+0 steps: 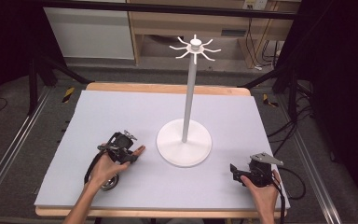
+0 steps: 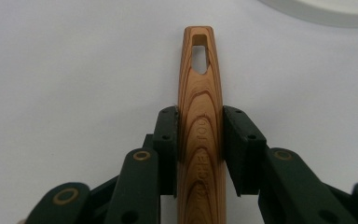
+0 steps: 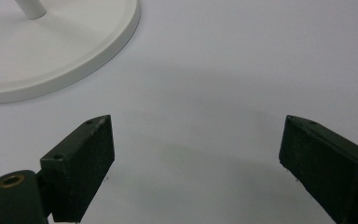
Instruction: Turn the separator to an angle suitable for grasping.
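high view: above, facing forward-down | gripper views: close over mat | shared: white stand base [image 1: 184, 142] [image 3: 51, 60]

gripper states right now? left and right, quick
Left gripper: shut on the wooden handle, whose end with the hanging hole sticks out past the jaws.
Right gripper: open, nothing between the jaws, just bare table mat.

On the table [image 1: 98, 116] a white stand [image 1: 184, 140] with a tall pole and hooked top sits centre, the left hand-held gripper [image 1: 129, 151] just to its left holding a wooden handle [image 1: 140, 150], the right hand-held gripper [image 1: 235, 171] near the right edge.
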Demonstrator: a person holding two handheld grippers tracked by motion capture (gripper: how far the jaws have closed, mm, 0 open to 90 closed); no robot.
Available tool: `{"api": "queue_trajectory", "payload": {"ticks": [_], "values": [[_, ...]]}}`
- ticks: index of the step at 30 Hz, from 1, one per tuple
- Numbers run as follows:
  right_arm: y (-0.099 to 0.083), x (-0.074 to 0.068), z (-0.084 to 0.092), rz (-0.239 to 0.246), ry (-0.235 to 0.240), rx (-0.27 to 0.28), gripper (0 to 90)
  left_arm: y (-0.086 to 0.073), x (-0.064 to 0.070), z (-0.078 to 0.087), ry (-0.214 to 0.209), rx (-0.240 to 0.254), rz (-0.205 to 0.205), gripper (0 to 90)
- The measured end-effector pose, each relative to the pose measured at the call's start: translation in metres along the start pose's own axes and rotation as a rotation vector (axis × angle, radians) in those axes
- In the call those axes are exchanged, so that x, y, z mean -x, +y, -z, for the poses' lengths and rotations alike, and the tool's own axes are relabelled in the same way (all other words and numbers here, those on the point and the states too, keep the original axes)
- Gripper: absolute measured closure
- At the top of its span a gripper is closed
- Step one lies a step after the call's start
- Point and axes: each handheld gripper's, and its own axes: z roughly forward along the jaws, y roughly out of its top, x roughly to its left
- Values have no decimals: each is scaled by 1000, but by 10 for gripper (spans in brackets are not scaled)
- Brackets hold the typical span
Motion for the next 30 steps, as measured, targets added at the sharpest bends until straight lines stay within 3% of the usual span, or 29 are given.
{"api": "queue_trajectory", "payload": {"ticks": [6,14,22,29,30], "values": [[0,0,1,-5,-1,7,111,-6,-3,17,3,58,0,674],[0,0,1,-8,2,11,114,-17,-9,40,-3,141,32,674],[0,0,2,-4,7,12,116,-18,-3,64,-8,224,22,675],[1,1,2,-18,7,24,116,-21,1,87,-4,348,34,675],[1,1,2,-18,7,24,116,-21,1,87,-4,348,34,674]]}}
